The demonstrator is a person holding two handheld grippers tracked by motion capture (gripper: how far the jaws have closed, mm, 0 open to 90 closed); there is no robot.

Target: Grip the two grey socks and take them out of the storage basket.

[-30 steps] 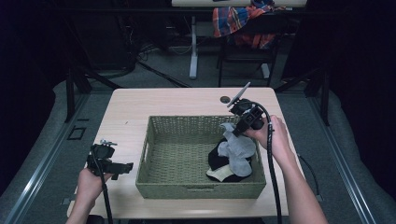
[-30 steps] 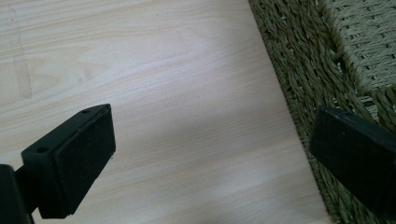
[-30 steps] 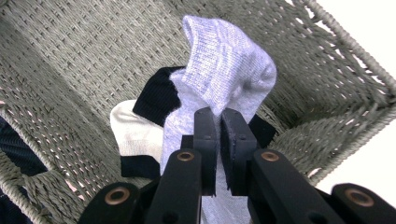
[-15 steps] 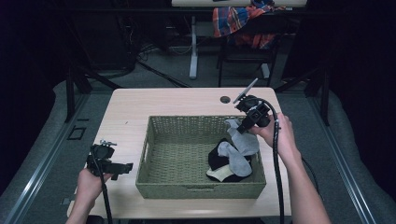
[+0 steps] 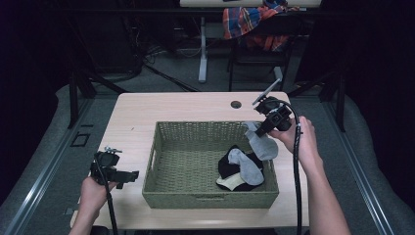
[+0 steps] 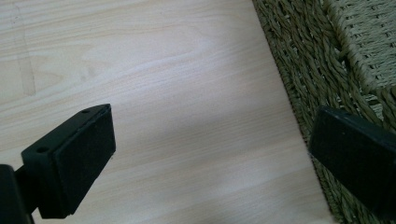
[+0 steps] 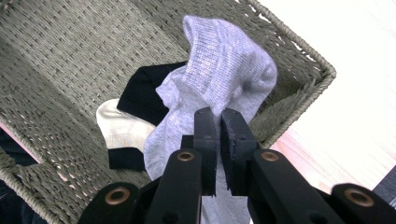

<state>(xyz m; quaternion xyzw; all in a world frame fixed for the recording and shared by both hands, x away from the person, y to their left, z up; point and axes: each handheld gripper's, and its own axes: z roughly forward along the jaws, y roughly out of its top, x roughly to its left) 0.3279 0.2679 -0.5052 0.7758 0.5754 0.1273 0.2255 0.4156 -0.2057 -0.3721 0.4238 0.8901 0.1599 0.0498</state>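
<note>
Right gripper (image 5: 258,131): its jaws were pressed together on the grey sock (image 7: 219,79), pinching a fold of the fabric; in the right gripper view the two black pads stood almost touching, with cloth between them.
Grey sock: it hung from the right gripper's tips, lifted clear of the pile, over the right wall of the basket (image 5: 205,198). In the right gripper view its ribbed cuff rose just beyond the jaws, and the rest draped down past them on both sides.
Pile of socks (image 5: 240,169): below the right gripper and nearer the person, on the basket floor. It held a black sock (image 7: 140,95), a cream sock (image 7: 119,128) and another grey sock (image 5: 247,166), all overlapping.
Basket: woven, olive green, directly beneath the right gripper; its rim corner showed just past the hanging sock in the right gripper view.
Left gripper (image 5: 128,175): jaws spread wide with nothing between them, hovering low over the bare wooden table (image 6: 163,93).
Basket from the left gripper: just beside its right-hand jaw, the wicker wall close to that pad; I could not tell whether they touched.
Right hand (image 5: 298,139): wrapped around the gripper body, behind the jaws.
</note>
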